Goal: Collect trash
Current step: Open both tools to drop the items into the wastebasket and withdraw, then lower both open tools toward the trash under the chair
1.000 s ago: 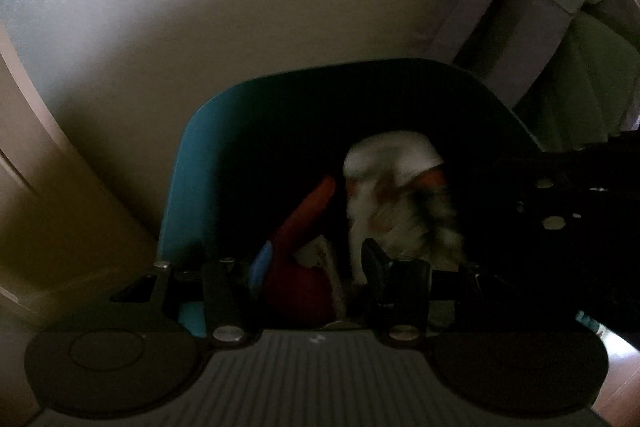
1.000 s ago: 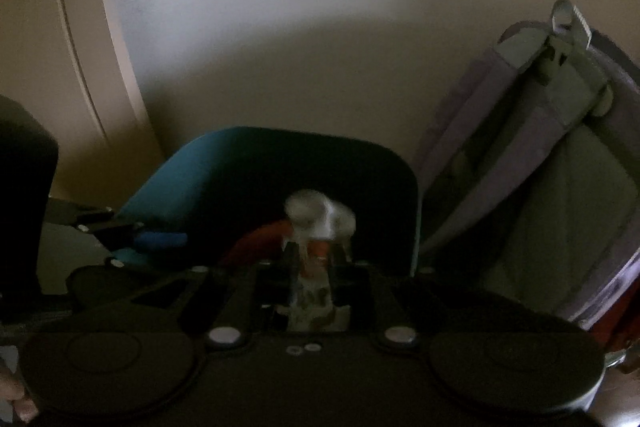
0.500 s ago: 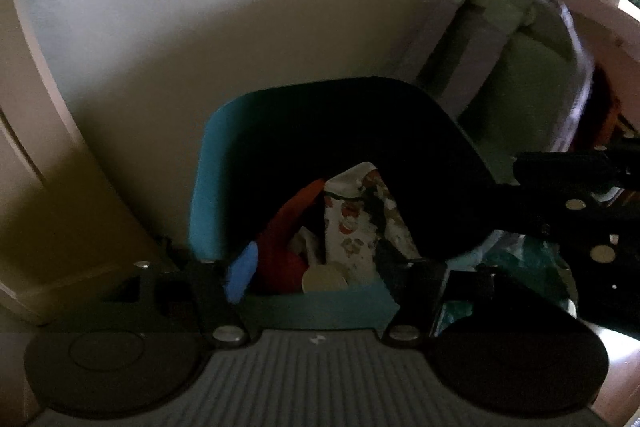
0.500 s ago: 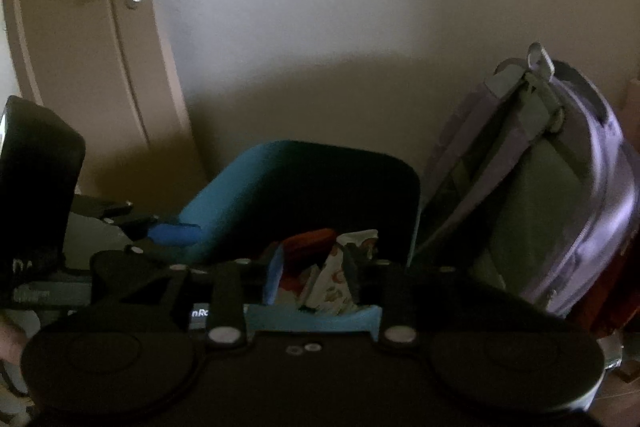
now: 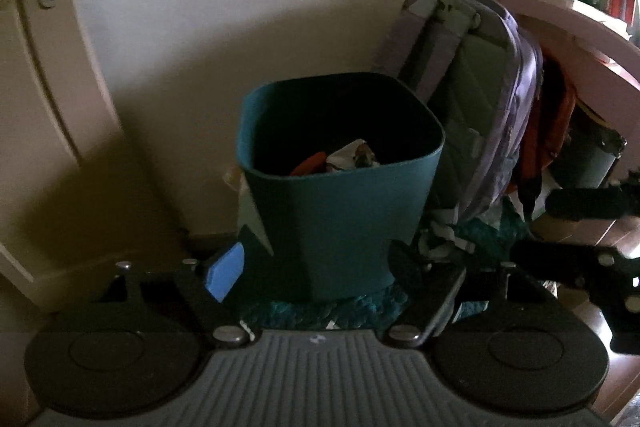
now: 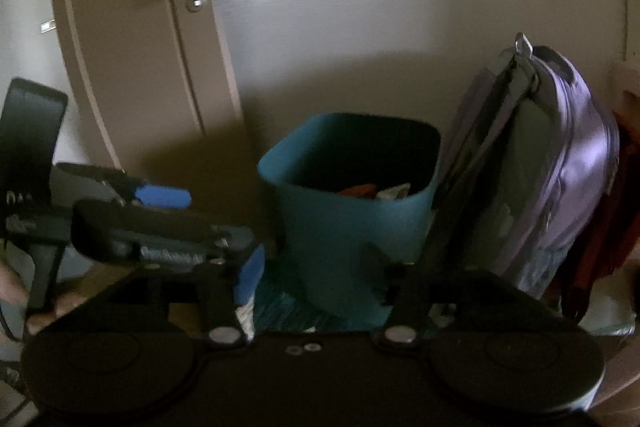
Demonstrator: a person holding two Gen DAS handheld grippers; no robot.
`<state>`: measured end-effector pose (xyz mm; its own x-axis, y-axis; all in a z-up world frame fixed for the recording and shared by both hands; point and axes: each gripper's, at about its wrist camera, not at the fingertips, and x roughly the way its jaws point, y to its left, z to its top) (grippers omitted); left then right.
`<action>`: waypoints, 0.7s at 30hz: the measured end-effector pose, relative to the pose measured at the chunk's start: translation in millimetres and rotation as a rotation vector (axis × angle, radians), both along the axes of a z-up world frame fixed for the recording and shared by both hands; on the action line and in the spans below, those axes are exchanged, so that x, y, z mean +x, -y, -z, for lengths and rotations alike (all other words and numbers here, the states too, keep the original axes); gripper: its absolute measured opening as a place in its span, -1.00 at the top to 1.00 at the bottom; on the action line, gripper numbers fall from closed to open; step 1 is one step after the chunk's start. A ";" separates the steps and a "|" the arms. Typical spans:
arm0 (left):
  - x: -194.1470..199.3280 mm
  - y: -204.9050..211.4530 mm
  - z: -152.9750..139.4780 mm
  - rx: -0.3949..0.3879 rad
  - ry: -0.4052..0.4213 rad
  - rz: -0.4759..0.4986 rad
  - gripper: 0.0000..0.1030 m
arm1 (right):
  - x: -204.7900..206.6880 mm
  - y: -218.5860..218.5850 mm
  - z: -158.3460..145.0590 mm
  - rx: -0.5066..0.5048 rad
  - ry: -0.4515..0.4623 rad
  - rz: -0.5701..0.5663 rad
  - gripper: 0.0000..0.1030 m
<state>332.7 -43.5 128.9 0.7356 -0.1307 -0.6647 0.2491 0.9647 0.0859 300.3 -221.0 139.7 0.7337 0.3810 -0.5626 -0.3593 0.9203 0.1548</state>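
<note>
While the teal plastic waste bin point(image 5: 340, 187) stands straight ahead of both tools against the wall, we hold the left gripper point(image 5: 320, 263) and the right gripper point(image 6: 312, 267) with fingers spread and empty, both having just been opening. What trash we can see, a red wrapper point(image 5: 308, 163) and a crumpled patterned paper point(image 5: 352, 155), lies inside the bin, beyond the fingertips. Neither hand is clearly nearer. A lilac backpack point(image 6: 552, 179) leans just right of the bin.
</note>
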 end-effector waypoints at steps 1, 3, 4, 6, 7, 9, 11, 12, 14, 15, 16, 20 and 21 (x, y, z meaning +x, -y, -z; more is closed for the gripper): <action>-7.3 -2.2 0.2 -0.002 0.003 -0.001 -0.55 | -8.0 -0.1 2.9 0.005 -0.003 -0.003 -0.11; -21.0 -6.5 1.9 -0.004 -0.001 -0.003 -0.56 | -21.5 -0.3 9.0 0.011 -0.010 -0.009 -0.18; -26.1 -7.6 3.4 0.000 -0.003 -0.003 -0.56 | -28.3 -1.0 12.9 0.014 -0.012 -0.009 -0.19; -37.3 -9.8 7.7 0.015 -0.001 -0.008 -0.56 | -39.3 -2.7 22.9 0.016 -0.023 -0.016 -0.22; -41.9 -11.0 10.6 0.018 -0.003 -0.007 -0.56 | -44.2 -4.0 28.2 0.013 -0.029 -0.018 -0.23; -51.1 -14.8 17.7 0.017 -0.018 -0.001 -0.56 | -51.5 -6.3 39.7 0.010 -0.043 -0.017 -0.28; -59.9 -18.6 27.0 0.011 -0.029 0.012 -0.56 | -59.3 -8.2 53.5 0.017 -0.062 -0.022 -0.30; -63.7 -20.9 32.0 0.012 -0.032 0.014 -0.56 | -62.3 -8.8 61.9 0.018 -0.075 -0.020 -0.31; -69.8 -26.0 46.0 0.014 -0.051 0.024 -0.57 | -65.2 -10.0 78.8 0.029 -0.106 -0.021 -0.33; -71.8 -28.3 53.5 0.016 -0.063 0.024 -0.57 | -66.2 -11.3 88.6 0.031 -0.127 -0.019 -0.35; -73.0 -30.7 62.1 0.020 -0.075 0.020 -0.57 | -67.8 -12.7 99.6 0.036 -0.141 -0.012 -0.36; -69.3 -39.8 100.1 0.021 -0.151 0.028 -0.57 | -61.0 -14.7 145.4 0.053 -0.224 0.010 -0.40; -67.0 -42.5 110.9 0.023 -0.168 0.029 -0.57 | -58.8 -15.4 157.0 0.054 -0.241 0.018 -0.41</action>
